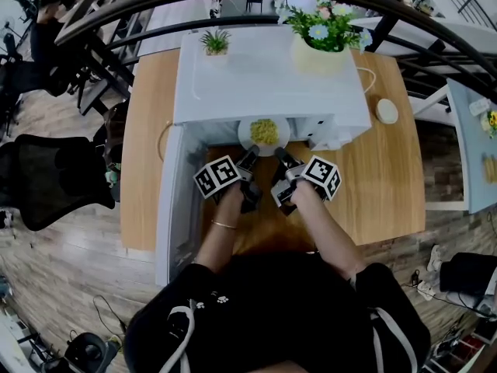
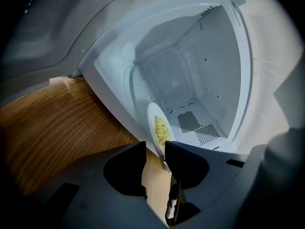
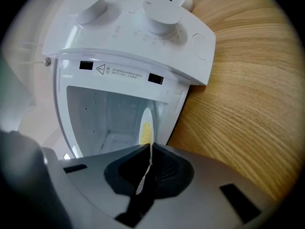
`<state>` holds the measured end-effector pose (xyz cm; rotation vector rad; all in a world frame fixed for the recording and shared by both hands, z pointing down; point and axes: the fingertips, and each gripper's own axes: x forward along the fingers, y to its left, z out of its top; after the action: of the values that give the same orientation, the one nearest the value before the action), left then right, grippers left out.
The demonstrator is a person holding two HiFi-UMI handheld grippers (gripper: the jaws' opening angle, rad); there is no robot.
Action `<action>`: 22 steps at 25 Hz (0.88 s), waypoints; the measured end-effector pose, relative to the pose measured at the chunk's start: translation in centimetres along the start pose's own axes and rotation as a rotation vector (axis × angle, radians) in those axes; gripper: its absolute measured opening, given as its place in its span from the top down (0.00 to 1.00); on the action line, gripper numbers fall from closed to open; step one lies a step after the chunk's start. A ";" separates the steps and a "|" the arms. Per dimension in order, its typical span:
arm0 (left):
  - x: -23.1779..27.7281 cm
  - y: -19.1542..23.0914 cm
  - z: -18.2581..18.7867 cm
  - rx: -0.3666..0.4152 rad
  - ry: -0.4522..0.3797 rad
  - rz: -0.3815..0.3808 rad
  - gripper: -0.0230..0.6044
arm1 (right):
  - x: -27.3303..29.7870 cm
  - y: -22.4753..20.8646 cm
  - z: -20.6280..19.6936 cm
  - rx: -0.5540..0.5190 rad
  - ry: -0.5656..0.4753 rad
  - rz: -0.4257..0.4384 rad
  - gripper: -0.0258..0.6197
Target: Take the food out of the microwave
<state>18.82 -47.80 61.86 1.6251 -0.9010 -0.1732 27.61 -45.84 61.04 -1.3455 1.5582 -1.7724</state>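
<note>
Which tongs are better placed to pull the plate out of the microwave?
Right. The right tongs are shut on the plate rim; the left tongs, jaws apart at the rim, are not gripping.

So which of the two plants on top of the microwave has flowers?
The bigger plant, in the cream pot at the head view's right, with blue and pink blooms. The small plant at left is only green leaves.

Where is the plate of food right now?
In the head view's centre, the plate pokes out of the microwave's open front, over the wooden table.
</note>
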 end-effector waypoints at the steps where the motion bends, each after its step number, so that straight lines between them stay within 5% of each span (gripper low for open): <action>1: -0.1 -0.2 0.0 0.001 -0.004 -0.006 0.80 | -0.2 -0.1 -0.1 0.001 0.002 0.002 0.94; 22: -6.1 -5.3 0.0 0.124 -0.109 -0.063 0.86 | -3.8 4.4 -2.9 0.011 0.061 0.152 0.93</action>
<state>17.04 -43.98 54.96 1.7737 -0.9600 -0.2564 25.62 -42.54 55.87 -1.1459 1.6337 -1.7408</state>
